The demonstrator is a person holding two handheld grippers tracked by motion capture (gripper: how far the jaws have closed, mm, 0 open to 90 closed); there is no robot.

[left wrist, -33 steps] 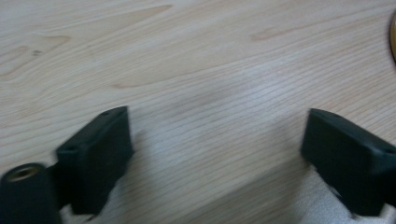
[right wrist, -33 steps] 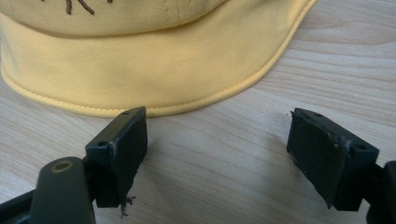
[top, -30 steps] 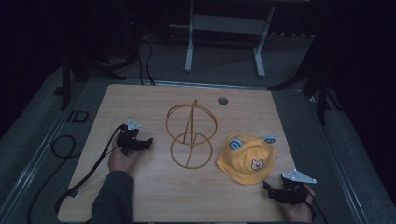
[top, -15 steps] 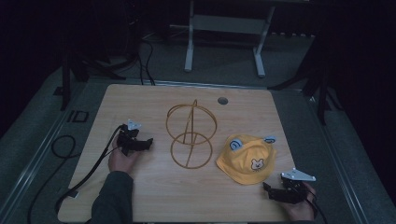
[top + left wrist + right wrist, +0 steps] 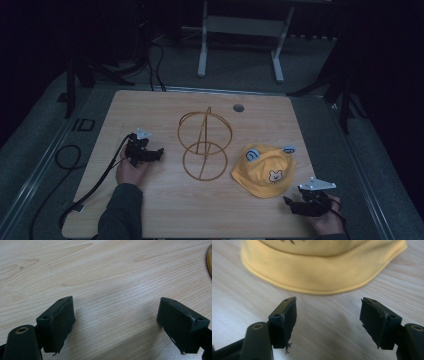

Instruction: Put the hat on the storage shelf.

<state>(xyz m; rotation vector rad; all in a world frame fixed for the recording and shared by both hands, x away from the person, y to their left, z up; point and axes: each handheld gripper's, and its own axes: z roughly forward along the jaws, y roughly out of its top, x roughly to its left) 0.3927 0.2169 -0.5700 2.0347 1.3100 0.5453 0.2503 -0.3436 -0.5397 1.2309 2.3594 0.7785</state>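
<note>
On the light wooden desk (image 5: 165, 210), a yellow fabric bucket hat with a bear face (image 5: 266, 170) lies at lower right, beside a gold wire ring stand (image 5: 204, 144) at centre. The left hand-held gripper (image 5: 159, 152), centre left, is released; the right hand-held gripper (image 5: 289, 204), released, faces the hat's brim (image 5: 322, 277).

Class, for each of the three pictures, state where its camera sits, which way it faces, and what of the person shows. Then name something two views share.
High view: above the person's side, facing forward and down on the table; both hands, a sleeve, the left gripper and right gripper show.
Left gripper view: rides the left gripper, facing bare wood and a wire stand edge; open jaws.
Right gripper view: rides the right gripper, facing the yellow hat; open jaws.
Shared: the hat appears in the high and right gripper views.
</note>
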